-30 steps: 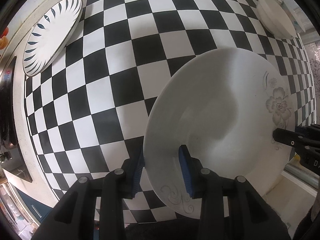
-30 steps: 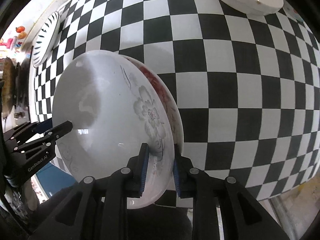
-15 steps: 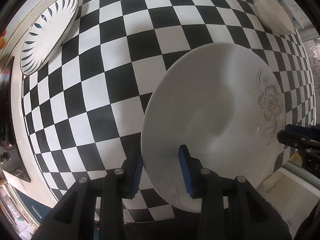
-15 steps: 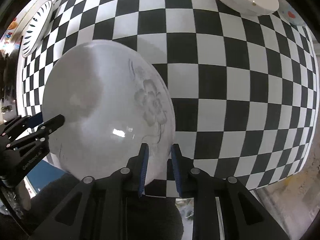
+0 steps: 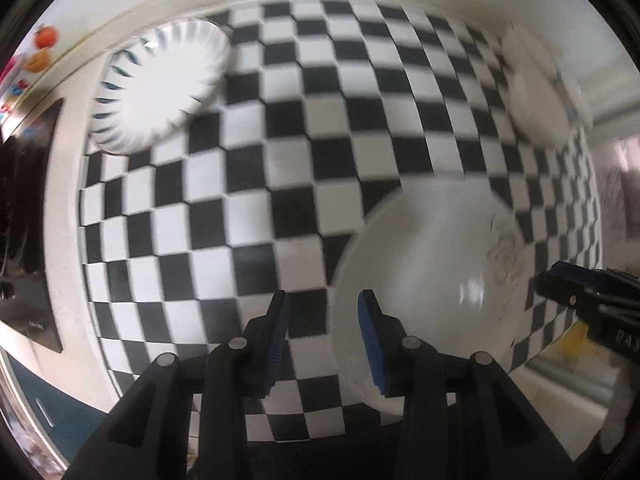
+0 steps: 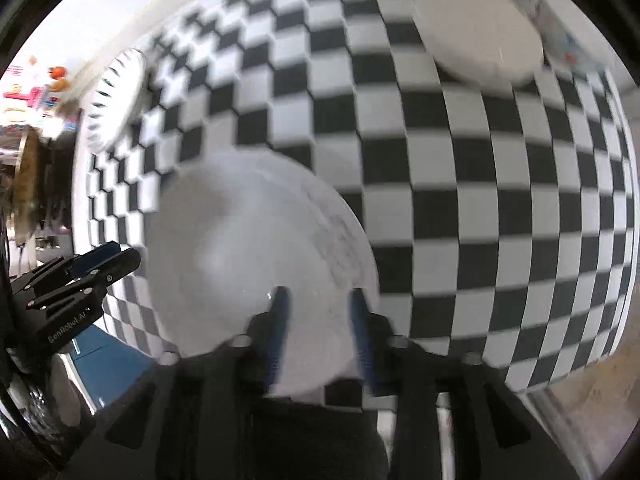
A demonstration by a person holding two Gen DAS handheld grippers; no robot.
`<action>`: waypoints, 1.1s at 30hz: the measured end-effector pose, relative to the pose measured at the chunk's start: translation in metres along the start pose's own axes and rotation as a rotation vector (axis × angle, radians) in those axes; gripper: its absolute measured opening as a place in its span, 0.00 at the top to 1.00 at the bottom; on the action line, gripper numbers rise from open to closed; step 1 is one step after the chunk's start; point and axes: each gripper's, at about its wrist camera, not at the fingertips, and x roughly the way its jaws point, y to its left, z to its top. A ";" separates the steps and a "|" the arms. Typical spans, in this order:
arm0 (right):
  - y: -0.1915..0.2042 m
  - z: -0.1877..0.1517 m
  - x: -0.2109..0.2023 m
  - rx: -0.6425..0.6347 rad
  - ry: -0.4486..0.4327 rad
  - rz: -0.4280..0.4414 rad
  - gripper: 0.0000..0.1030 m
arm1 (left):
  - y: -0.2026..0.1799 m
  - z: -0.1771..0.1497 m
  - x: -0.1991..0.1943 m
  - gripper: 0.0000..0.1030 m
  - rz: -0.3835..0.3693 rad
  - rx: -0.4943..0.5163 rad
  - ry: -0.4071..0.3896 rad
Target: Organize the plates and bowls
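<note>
Left wrist — jaws apart, clear of white plate (image 5: 432, 280).

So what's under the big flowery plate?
Around the flowery plate only the checkered cloth shows. Whatever lies directly beneath it is covered, so I cannot tell.

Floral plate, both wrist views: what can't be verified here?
Floral plate: motion blur in the right wrist view smears its print; anything under it is hidden by the plate itself.
White dish, left wrist view: blurred, plate or bowl unclear.
Right gripper, jaws opening over the plate's rim: blur hides whether the pads touch it.
</note>
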 end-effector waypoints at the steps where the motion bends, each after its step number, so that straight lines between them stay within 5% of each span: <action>1: 0.008 0.004 -0.005 -0.022 -0.029 0.017 0.31 | 0.006 0.002 -0.006 0.66 -0.004 -0.022 -0.014; 5: 0.053 0.037 -0.009 -0.110 -0.083 0.071 0.29 | 0.051 0.020 -0.022 0.65 -0.037 -0.136 -0.062; 11: 0.135 0.098 0.009 -0.204 -0.049 0.146 0.29 | 0.144 0.058 -0.027 0.65 -0.013 -0.312 -0.115; 17: 0.197 0.167 0.063 -0.196 -0.023 0.150 0.29 | 0.222 0.101 0.011 0.65 -0.019 -0.409 -0.075; 27: 0.205 0.237 0.138 -0.086 0.059 0.115 0.36 | 0.255 0.167 0.056 0.65 -0.050 -0.376 -0.058; 33: 0.196 0.251 0.145 -0.048 0.060 0.186 0.63 | 0.249 0.183 0.070 0.72 -0.069 -0.322 -0.046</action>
